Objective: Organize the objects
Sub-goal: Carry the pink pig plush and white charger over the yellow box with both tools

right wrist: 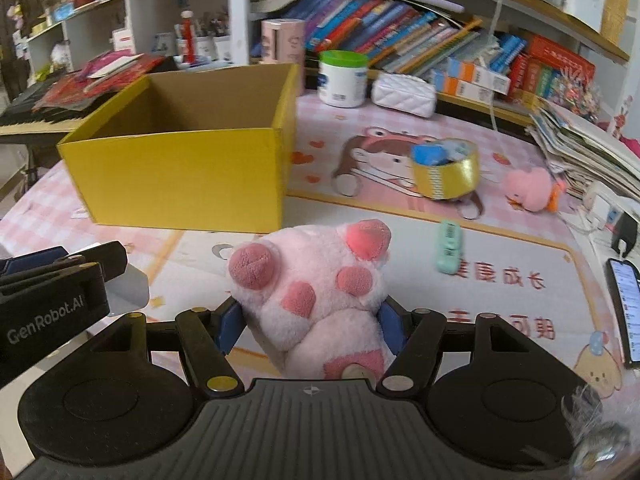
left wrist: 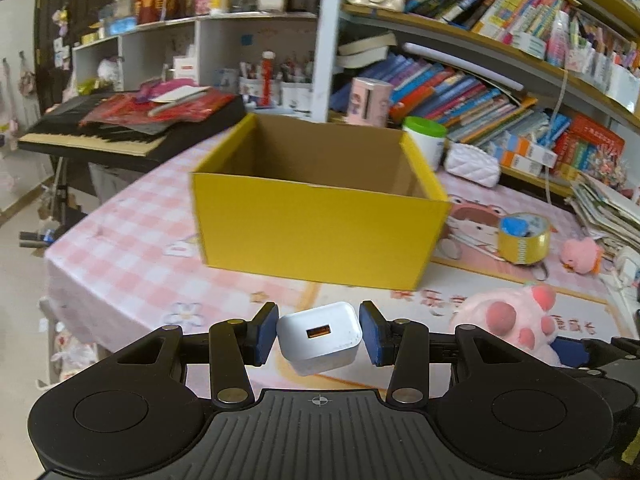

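A white USB charger (left wrist: 319,338) sits pinched between the blue pads of your left claw (left wrist: 319,334), carried clear of the tabletop (left wrist: 132,240), its orange port facing the camera. Your right claw (right wrist: 310,326) is closed on a pink plush paw (right wrist: 316,292), toe pads up. Dead ahead of the charger at twelve o'clock stands the open yellow cardboard box (left wrist: 316,232), apparently empty as far as its interior shows; from the right wrist view it lies toward ten o'clock. You look to be mid-carry, both loads bound for that box. Next, bring each claw over the rim and release inside. Left loose on the tabletop: a tape roll (right wrist: 446,176), a small pink plush duck (right wrist: 528,190) and a mint-green item (right wrist: 450,252).
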